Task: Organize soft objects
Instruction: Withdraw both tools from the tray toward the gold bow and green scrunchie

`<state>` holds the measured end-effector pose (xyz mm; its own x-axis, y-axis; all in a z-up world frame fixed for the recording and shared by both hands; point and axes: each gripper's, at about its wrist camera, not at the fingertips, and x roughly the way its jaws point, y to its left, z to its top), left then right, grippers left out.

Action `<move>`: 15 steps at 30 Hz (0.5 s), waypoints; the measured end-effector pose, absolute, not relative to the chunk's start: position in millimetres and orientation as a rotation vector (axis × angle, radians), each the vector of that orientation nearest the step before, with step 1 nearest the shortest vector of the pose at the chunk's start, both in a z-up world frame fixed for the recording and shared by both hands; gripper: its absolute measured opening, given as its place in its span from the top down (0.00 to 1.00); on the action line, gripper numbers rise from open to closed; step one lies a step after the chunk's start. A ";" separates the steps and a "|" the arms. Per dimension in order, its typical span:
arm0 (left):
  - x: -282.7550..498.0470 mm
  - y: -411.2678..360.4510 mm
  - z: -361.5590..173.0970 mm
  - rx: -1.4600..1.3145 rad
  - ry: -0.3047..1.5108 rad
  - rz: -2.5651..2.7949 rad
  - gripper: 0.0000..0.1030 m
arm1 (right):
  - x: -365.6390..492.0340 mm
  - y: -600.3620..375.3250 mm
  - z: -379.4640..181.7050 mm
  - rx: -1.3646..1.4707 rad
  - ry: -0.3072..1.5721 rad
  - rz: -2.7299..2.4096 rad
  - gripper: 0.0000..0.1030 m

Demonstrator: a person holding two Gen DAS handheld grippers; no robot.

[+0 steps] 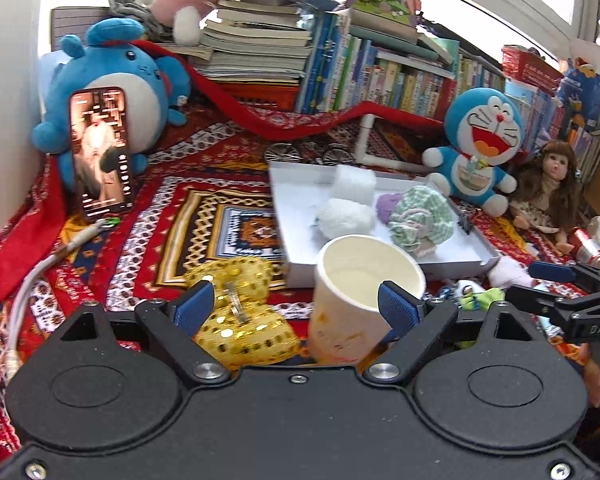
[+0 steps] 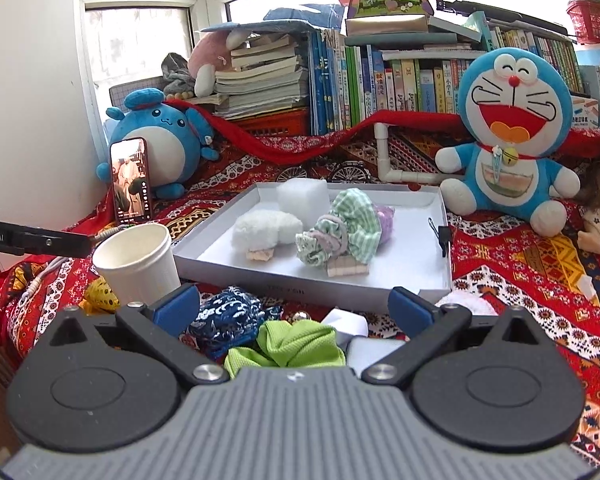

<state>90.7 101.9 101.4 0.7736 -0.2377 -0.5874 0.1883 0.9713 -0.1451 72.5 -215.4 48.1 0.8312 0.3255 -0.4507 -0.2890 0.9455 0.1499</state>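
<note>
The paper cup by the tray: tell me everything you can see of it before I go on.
The paper cup is off-white, plain, with a rolled rim and faint orange stains low on its side. It stands upright and looks empty on the patterned red cloth, just in front of the white tray's near-left corner. The gold sequinned piece lies beside it. The open left gripper's fingers are near it; contact is unclear.

Bright daylight pours through the window (image 2: 140, 52) at eleven o'clock, its white frame meeting a plain white wall (image 2: 28, 120) at nine. A red patterned cloth (image 2: 540, 280) covers the surface below. Rows of books (image 2: 400, 88) stand at twelve.
</note>
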 end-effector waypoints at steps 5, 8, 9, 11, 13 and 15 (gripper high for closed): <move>90.0 112.8 89.8 -0.092 0.661 -0.197 0.14 | 71.3 -214.1 41.3 0.065 0.505 0.319 0.00; 91.1 118.0 81.9 -0.099 0.672 -0.178 0.14 | 70.4 -212.6 38.1 0.059 0.512 0.317 0.00; 91.3 119.4 79.3 -0.101 0.675 -0.172 0.14 | 70.0 -212.1 36.9 0.056 0.514 0.315 0.00; 91.2 122.2 74.4 -0.100 0.680 -0.163 0.14 | 69.9 -211.0 35.1 0.052 0.519 0.315 0.00; 91.2 123.0 69.4 -0.095 0.687 -0.154 0.14 | 70.5 -209.7 33.1 0.049 0.526 0.316 0.00; 91.6 122.9 64.1 -0.086 0.695 -0.149 0.14 | 71.1 -208.5 31.2 0.045 0.530 0.315 0.00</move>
<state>91.6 122.9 64.1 0.7580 -0.1649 -0.6311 0.1075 0.9859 -0.1285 71.1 -208.5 31.2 0.8157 0.3072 -0.4901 -0.2838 0.9509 0.1236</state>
